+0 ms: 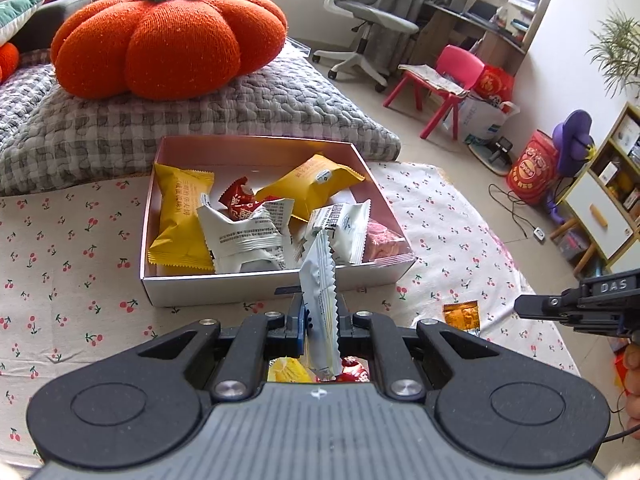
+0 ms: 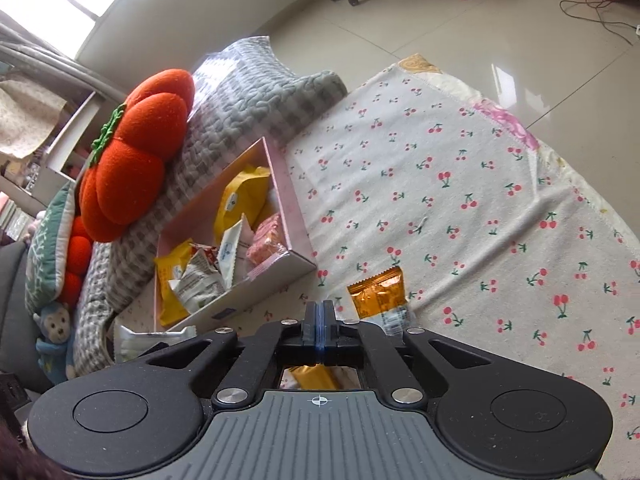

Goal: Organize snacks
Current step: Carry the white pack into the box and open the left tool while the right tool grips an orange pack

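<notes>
Meanwhile, the left gripper (image 1: pixel 320 312) was clamped on a white snack packet (image 1: pixel 320 300), which stood upright between its fingers with the serrated edge facing right and its top reaching up over the near wall of the pink box (image 1: pixel 256 286). That open box sat at twelve o'clock from the left gripper, on the cherry-print cloth (image 1: pixel 72 256), its far side touching the grey quilted cushion (image 1: pixel 248 104). Inside the box lay two yellow packets (image 1: pixel 180 220), one at the left wall and one leaning toward the far right corner, with a small red wrapper (image 1: pixel 240 200) between them, two white packets (image 1: pixel 244 240) toward the near wall, and a pink wrapped bar (image 1: pixel 384 240) in the near right corner. An orange pumpkin cushion (image 1: pixel 168 40) rested on the grey cushion at eleven o'clock.

On the cloth at two o'clock from the left gripper lay an orange foil packet (image 1: pixel 462 314), outside the box and near its right corner. The right gripper (image 1: pixel 536 305) came in from three o'clock in the left view, above the cloth and apart from that packet.

In the right wrist view, the right gripper (image 2: pixel 320 328) had its fingers pressed together with nothing between them. The orange foil packet (image 2: pixel 378 292) lay just beyond at one o'clock, and the pink box (image 2: pixel 292 196) stood at eleven o'clock.
</notes>
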A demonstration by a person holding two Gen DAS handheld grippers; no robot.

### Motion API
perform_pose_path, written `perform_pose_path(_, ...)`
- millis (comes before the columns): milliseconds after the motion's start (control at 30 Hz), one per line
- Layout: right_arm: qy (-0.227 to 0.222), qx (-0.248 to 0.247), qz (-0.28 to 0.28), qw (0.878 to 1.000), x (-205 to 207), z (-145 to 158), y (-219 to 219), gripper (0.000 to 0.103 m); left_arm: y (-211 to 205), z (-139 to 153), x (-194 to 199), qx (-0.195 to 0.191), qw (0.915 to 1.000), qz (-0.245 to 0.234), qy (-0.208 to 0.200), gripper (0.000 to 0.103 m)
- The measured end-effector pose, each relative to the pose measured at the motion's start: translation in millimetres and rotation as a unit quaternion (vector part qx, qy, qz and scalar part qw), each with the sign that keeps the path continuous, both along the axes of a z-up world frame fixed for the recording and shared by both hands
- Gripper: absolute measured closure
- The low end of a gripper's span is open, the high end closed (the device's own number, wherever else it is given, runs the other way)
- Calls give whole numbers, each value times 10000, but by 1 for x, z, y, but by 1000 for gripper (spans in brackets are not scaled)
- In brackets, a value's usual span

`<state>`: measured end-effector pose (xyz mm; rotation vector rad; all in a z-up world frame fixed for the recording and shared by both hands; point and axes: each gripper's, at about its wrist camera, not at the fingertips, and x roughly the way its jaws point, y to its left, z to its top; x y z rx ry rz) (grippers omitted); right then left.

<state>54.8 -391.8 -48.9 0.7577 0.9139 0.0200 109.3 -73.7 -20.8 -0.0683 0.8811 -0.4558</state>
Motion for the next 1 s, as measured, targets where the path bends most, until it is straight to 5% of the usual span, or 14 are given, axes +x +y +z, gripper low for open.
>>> perform_pose_path(200,188,-105,-58,9998,6,-12,5,91,3,4,0,-85,9999,22,-89,92)
perform_pose_path(367,244,-347,4,9991,14,-18,14,42,7,6,0,-175,9997,91,-139,92)
perform_pose_path(400,260,-401,22,9989,16,-20,15,40,8,7,0,-189,9997,104,-144,92)
perform_pose_path(733,369,-130,-100,9992,43,-40,-1,39,37,24,-1,-462,9962,592,-442,92)
perform_pose_path(900,473,-389,-5,9981,60,-46,14,39,46,21,11,-581,9939,837,-431,92)
perform_pose_path(1000,600,-967,113,9934,62,-40,20,39,45,22,13,-612,9935,830,-487,92)
